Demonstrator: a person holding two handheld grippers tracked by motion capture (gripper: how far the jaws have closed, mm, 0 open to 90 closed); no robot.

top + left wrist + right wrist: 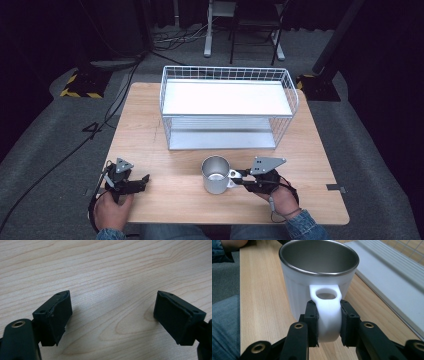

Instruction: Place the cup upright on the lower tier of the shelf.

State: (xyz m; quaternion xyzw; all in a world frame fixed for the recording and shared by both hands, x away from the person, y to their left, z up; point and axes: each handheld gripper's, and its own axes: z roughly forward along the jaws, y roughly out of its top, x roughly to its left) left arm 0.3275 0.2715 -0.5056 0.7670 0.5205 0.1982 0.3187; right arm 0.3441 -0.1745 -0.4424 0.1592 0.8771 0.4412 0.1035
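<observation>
Wooden bench (pixel 165 195) nearest: left gripper (pixel 140 181) rests with jaws spread, holding nothing. Right gripper (pixel 328 325) pinches the mug (pixel 216 175) by its white handle; gripping looks done, while lifting toward the wire rack (pixel 227 107) beyond remains.

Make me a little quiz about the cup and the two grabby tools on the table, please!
1. True or false: the right tool is clamped on the handle of the mug.
2. The left tool is: A) holding the mug, B) open over bare table, C) inside the wire shelf.
3. Fill in: behind the mug stands a white wire ____.

Key:
1. True; its pads press both sides of the white handle.
2. B; its jaws stand wide apart with only wood between them.
3. Shelf; it has two levels and nothing on them.
</observation>
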